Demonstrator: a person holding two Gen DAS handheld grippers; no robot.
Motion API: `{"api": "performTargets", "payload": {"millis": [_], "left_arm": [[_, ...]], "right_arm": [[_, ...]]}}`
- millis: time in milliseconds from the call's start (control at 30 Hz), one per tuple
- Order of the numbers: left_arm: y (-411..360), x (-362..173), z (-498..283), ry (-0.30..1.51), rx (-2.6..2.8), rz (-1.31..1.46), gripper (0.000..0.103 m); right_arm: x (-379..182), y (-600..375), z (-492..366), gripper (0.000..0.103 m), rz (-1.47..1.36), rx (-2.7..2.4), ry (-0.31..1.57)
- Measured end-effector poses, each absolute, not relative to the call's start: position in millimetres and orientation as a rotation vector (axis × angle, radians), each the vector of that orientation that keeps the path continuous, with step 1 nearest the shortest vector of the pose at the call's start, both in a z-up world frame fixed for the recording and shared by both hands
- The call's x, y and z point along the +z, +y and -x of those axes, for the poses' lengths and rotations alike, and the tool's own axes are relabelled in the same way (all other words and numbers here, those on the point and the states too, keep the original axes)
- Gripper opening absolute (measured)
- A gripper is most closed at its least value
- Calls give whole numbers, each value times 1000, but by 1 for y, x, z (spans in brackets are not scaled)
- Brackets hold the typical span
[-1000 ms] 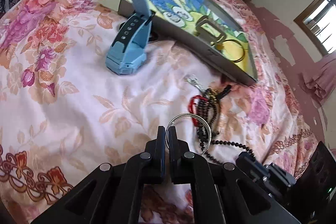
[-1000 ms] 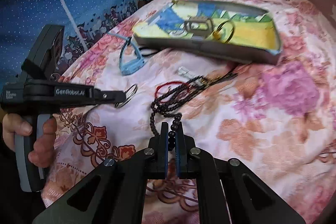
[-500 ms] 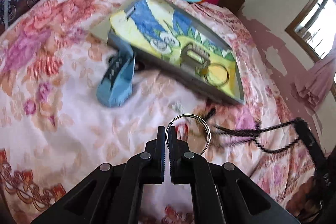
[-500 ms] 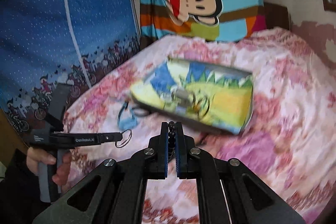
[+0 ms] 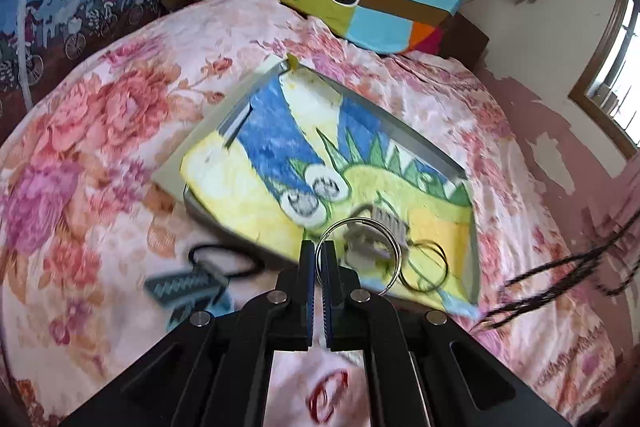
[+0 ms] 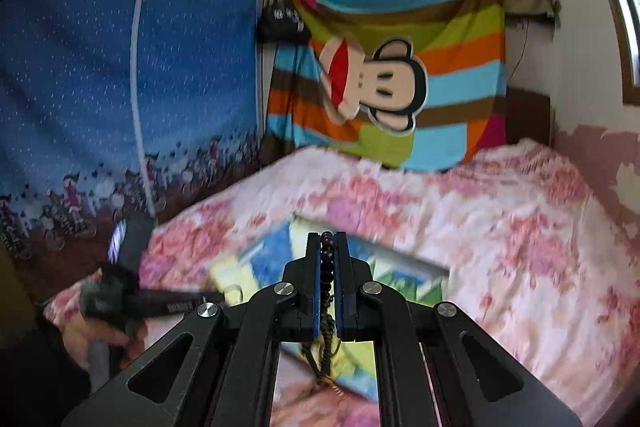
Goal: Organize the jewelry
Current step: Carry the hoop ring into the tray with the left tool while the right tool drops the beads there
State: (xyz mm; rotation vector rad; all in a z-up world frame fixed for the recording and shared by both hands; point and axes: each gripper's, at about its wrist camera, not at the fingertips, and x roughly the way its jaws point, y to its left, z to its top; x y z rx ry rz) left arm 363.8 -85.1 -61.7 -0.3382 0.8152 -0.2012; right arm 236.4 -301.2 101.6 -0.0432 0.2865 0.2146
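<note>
Left gripper (image 5: pixel 318 261) was clamped on silver ring (image 5: pixel 358 255), tray (image 5: pixel 400 131) just ahead below; right gripper (image 6: pixel 328 251) pinched dark bead strand (image 6: pixel 327 259), hovering farther back above it.

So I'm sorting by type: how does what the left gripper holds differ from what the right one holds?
The silver ring in the left gripper is one rigid metal hoop, shiny and standing out beside the fingers. The dark bead strand in the right gripper is limp, made of many small beads, and dangles below. Both are pinched between shut jaws, above the tray.
</note>
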Motion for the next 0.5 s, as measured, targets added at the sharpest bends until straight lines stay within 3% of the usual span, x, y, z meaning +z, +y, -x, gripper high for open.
{"api": "performTargets", "payload": {"millis": [500], "left_arm": [[-92,-73,-395,768,-176,345,3]], "right_arm": [[112,-289,-257,5,-2,235,184]]}}
